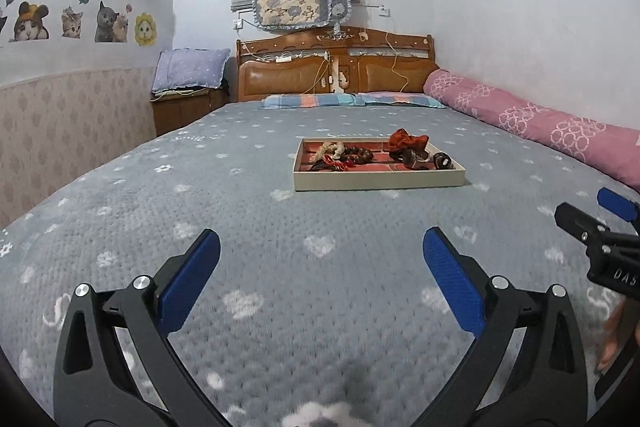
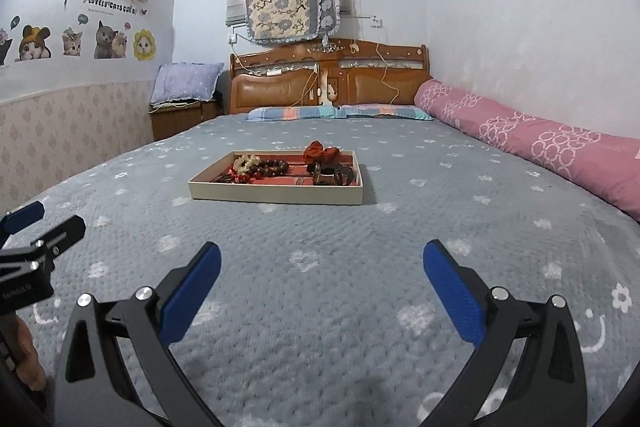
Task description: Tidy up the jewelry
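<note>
A shallow beige tray [image 1: 378, 182] with a red lining sits mid-bed on the grey bedspread; it also shows in the right wrist view [image 2: 276, 195]. It holds brown bead bracelets [image 1: 358, 153], a pale flower bracelet [image 1: 334, 149], a red scrunchie [image 1: 408, 139] and dark rings [image 1: 442, 161]. My left gripper [image 1: 320, 247] is open and empty, well short of the tray. My right gripper [image 2: 320, 259] is open and empty, also short of the tray. The right gripper shows at the right edge of the left view [image 1: 596, 215]; the left gripper shows at the left edge of the right view [image 2: 44, 223].
A rolled pink quilt [image 1: 540, 125] lies along the bed's right side by the wall. Striped pillows [image 1: 352, 101] and a wooden headboard [image 1: 336, 67] stand at the far end. A bedside cabinet with a purple pillow [image 1: 190, 71] stands at the far left.
</note>
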Motion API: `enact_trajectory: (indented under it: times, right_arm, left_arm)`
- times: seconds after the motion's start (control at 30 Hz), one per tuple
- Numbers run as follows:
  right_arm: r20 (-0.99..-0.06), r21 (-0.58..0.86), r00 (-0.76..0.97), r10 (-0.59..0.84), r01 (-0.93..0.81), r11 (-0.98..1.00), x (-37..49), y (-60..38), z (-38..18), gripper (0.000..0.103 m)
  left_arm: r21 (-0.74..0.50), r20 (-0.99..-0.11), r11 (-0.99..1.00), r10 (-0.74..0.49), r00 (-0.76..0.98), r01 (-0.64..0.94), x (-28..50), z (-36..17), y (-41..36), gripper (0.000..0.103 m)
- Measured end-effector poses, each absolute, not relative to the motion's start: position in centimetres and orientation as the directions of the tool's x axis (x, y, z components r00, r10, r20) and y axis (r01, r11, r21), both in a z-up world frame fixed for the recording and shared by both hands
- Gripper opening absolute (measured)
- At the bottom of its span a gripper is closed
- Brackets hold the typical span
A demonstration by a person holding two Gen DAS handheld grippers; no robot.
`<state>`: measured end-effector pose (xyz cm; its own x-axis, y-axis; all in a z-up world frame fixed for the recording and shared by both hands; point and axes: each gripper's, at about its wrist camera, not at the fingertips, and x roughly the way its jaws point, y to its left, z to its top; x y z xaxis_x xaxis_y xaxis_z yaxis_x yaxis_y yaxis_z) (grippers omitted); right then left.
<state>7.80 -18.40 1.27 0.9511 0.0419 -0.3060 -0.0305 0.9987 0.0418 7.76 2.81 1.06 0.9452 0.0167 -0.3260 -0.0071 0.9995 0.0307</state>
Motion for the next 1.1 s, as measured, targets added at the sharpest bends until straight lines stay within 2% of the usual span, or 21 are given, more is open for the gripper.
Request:
enact_trajectory:
  times: [0.6, 1.1]
  right_arm:
    - [-0.261, 0.02, 0.965, 0.029, -0.025, 1.0, 6.7, -17.8, 0.7, 0.099]
    - [-0.247, 0.019, 0.969, 0.029, -0.025, 0.999, 6.3, -18.0, 0.9, 0.099]
  left_arm:
    - [-0.008, -0.275, 0.999, 0.045, 0.96, -0.049, 6.6, 0.4, 3.6, 0.098]
    - [0.024, -0.249, 0.998, 0.055, 0.967, -0.051, 6.2, 0.6, 2.9, 0.098]
